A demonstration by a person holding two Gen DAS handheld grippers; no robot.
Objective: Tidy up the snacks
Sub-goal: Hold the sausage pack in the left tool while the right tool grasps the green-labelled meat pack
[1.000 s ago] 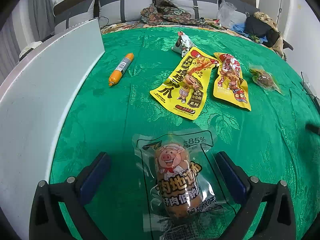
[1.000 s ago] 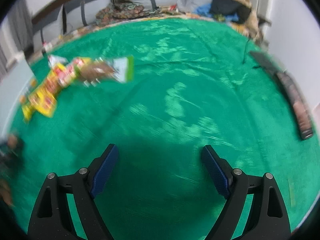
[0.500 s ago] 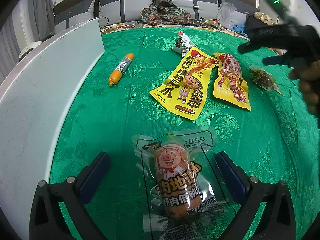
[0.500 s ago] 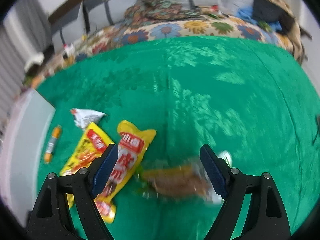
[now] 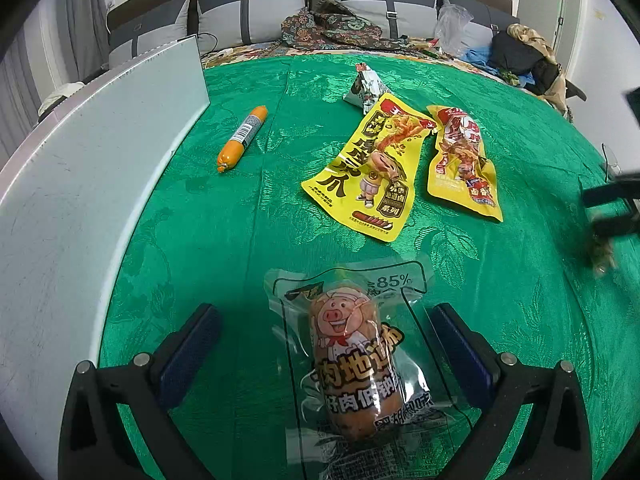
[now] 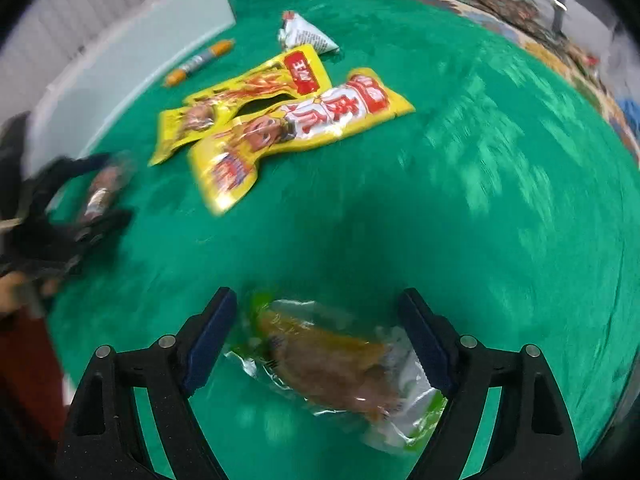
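Now the right claw straddles the clear meat pouch.

A green patterned cloth covers the surface. Along its left edge stands a long white board. Behind the far edge of the cloth there are grey cushions, a dark flowered fabric, a clear plastic bag and, further right, a heap of dark clothes.
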